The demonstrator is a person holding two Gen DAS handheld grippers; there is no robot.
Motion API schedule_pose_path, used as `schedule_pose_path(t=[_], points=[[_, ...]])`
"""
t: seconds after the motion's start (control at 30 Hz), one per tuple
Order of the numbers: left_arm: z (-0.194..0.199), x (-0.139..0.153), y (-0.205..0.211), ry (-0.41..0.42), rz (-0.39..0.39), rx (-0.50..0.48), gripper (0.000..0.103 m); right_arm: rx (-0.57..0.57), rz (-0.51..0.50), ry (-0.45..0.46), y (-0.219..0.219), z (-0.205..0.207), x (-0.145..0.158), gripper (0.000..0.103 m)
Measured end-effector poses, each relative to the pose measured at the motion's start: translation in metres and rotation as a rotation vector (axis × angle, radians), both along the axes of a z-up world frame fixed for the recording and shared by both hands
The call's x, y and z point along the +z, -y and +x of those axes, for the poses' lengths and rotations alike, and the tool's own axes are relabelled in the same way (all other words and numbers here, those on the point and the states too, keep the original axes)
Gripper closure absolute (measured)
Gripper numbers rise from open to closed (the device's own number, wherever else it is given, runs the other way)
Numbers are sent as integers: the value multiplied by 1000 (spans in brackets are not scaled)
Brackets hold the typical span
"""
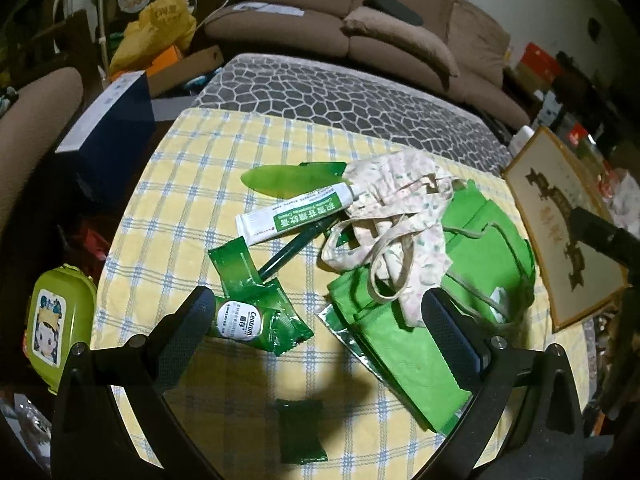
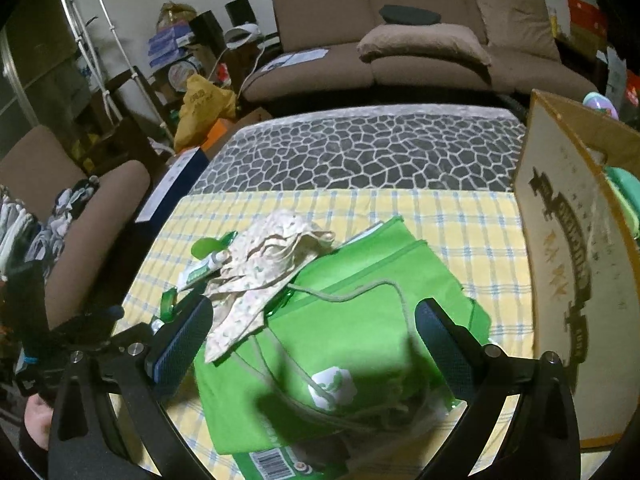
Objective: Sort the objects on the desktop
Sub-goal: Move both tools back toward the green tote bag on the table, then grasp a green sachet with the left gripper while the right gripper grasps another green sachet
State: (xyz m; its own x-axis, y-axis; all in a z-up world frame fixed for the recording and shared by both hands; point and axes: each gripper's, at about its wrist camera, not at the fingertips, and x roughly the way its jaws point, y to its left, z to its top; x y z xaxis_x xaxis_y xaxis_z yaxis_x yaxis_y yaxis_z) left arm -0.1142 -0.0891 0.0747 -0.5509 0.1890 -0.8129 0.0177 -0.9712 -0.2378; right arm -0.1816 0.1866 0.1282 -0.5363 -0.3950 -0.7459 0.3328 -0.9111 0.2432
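Observation:
On the yellow checked tablecloth point(image 1: 180, 184) lie a white and green ointment tube point(image 1: 294, 216), a dark green pen point(image 1: 298, 246), a green plastic scoop point(image 1: 288, 180), green sachets point(image 1: 236, 266), a Centrum bottle point(image 1: 244, 322), a floral cloth mask point(image 1: 400, 216) and a green drawstring bag point(image 1: 404, 344). A dark green sachet point(image 1: 300, 432) lies nearest. My left gripper point(image 1: 316, 312) is open above the bottle and bag, empty. My right gripper point(image 2: 314, 320) is open above the green bag point(image 2: 360, 320) and mask point(image 2: 264, 264), empty.
A framed picture point(image 2: 568, 264) stands at the table's right edge. A green lunch box point(image 1: 56, 328) sits off the left edge, a blue box point(image 1: 112, 120) beyond it. A patterned mat point(image 2: 368, 152) covers the far table; a brown sofa point(image 2: 400, 40) stands behind.

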Motion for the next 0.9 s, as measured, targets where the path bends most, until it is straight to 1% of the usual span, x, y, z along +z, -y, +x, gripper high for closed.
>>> schedule_pose_path(t=[0.23, 0.33, 0.47, 0.57, 0.6, 0.63, 0.67, 0.7, 0.73, 0.77, 0.8, 0.87, 0.9], points=[[-6, -14, 29, 43, -5, 53, 0, 34, 18, 29, 18, -2, -14, 1], [-7, -26, 41, 66, -32, 68, 0, 50, 28, 36, 25, -2, -18, 1], [-7, -41, 43, 101, -70, 50, 0, 68, 30, 43, 33, -1, -21, 1], [-6, -48, 41, 106, -98, 36, 1, 92, 38, 46, 40, 1, -24, 1], [-6, -49, 38, 104, -110, 26, 3, 103, 42, 45, 43, 3, -24, 1], [-6, -51, 36, 103, -123, 17, 10, 110, 43, 44, 45, 4, -25, 1], [-6, -53, 32, 105, -144, 5, 15, 118, 45, 43, 48, 5, -25, 1], [-7, -55, 31, 110, -156, -3, 25, 125, 44, 41, 50, 7, -25, 1], [-7, -58, 28, 120, -173, -10, 32, 134, 43, 39, 53, 8, -24, 1], [-7, -62, 25, 133, -189, -20, 35, 143, 43, 36, 55, 9, -24, 1], [-7, -64, 24, 133, -190, -26, 36, 154, 43, 31, 58, 12, -23, 3], [-5, -63, 22, 121, -188, -35, 41, 178, 41, 26, 65, 16, -22, 7], [-4, -63, 22, 115, -182, -43, 48, 192, 39, 25, 69, 18, -22, 12]])
